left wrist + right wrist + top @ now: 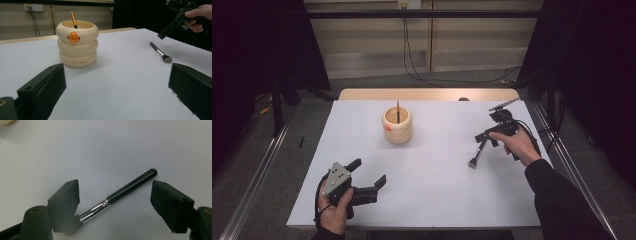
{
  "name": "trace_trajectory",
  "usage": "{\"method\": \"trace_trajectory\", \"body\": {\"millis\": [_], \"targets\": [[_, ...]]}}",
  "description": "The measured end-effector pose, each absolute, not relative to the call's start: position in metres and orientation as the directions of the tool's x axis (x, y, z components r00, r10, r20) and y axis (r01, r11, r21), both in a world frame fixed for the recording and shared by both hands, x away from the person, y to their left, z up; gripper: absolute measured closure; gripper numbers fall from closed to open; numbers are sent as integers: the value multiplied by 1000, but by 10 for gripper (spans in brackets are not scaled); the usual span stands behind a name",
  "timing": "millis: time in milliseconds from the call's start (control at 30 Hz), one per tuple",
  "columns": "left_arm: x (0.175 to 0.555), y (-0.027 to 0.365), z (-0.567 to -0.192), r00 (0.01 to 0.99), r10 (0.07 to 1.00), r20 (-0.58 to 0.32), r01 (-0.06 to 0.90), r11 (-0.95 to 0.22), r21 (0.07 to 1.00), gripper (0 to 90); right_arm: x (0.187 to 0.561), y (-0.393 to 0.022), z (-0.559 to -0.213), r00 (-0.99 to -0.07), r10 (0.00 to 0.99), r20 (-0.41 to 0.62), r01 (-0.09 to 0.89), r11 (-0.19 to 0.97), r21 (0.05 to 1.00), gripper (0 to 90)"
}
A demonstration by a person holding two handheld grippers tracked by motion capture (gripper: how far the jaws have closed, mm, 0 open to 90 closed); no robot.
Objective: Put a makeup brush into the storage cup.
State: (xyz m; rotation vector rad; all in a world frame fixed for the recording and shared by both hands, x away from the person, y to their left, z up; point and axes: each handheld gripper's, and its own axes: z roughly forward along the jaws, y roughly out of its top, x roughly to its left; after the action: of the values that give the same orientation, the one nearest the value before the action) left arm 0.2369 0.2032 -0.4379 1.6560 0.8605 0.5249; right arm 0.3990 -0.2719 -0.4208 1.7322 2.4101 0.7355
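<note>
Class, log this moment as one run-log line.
right hand-held gripper: open, straddling black-handled makeup brush | brush: flat on white table | cream ringed duck holder: upright

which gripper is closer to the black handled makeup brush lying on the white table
Right. The right gripper hangs just above the black-handled makeup brush, open jaws on either side of it. The left gripper sits far off, near the table's front edge.
</note>
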Motion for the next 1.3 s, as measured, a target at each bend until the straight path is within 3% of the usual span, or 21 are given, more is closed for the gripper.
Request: {"method": "trace_trajectory", "body": {"millis": [600, 1300], "targets": [[237, 204, -438, 632, 768, -106, 269, -88, 959, 10, 411, -266, -436, -263, 940, 217, 949, 212, 233, 355], [237, 204, -439, 629, 770, -104, 270, -91, 959, 10, 416, -257, -448, -254, 949, 188, 958, 221, 183, 536]]}}
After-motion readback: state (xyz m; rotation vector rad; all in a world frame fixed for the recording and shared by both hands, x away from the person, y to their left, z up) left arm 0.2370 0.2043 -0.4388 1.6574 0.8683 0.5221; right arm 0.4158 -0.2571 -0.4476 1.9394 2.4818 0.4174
